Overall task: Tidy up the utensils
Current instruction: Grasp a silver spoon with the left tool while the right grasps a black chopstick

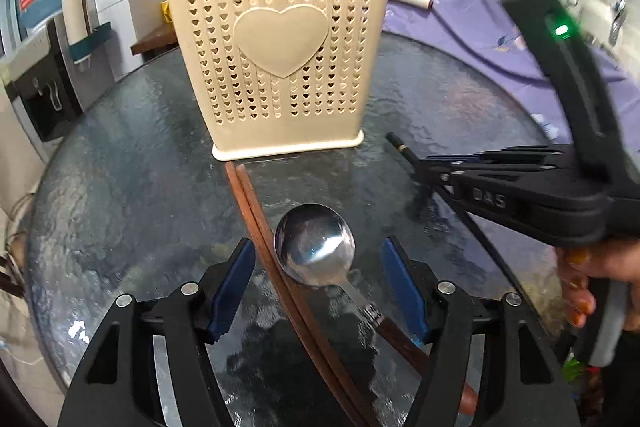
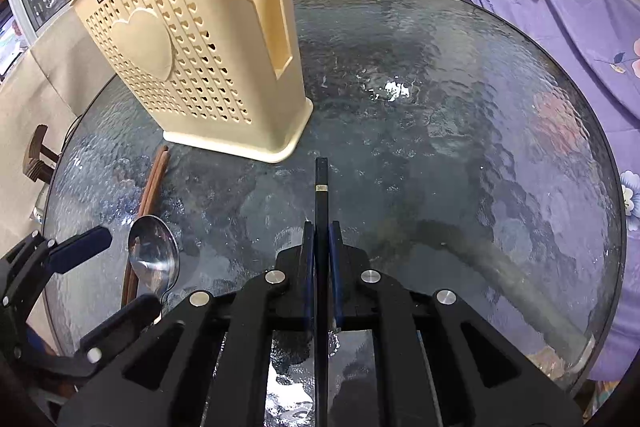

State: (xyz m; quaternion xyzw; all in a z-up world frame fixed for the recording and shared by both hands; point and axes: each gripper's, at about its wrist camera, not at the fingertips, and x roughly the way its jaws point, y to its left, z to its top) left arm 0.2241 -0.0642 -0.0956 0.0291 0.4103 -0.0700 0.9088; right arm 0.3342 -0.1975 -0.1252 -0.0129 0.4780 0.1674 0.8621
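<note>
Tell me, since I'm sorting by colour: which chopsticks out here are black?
The black chopstick clamped in the right gripper; the brown pair lies on the table beside the spoon.

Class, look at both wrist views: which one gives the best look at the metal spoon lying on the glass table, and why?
The left wrist view. There the spoon lies centred between the open left gripper, bowl and upper handle plain, beside the brown chopsticks. In the right wrist view it is small, at the lower left edge, its handle hidden by that gripper.

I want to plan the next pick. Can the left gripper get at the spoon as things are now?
Probably yes. The left gripper is open, and the spoon bowl lies between its fingers on the glass table. Only the brown chopsticks beside the bowl may get caught too.
</note>
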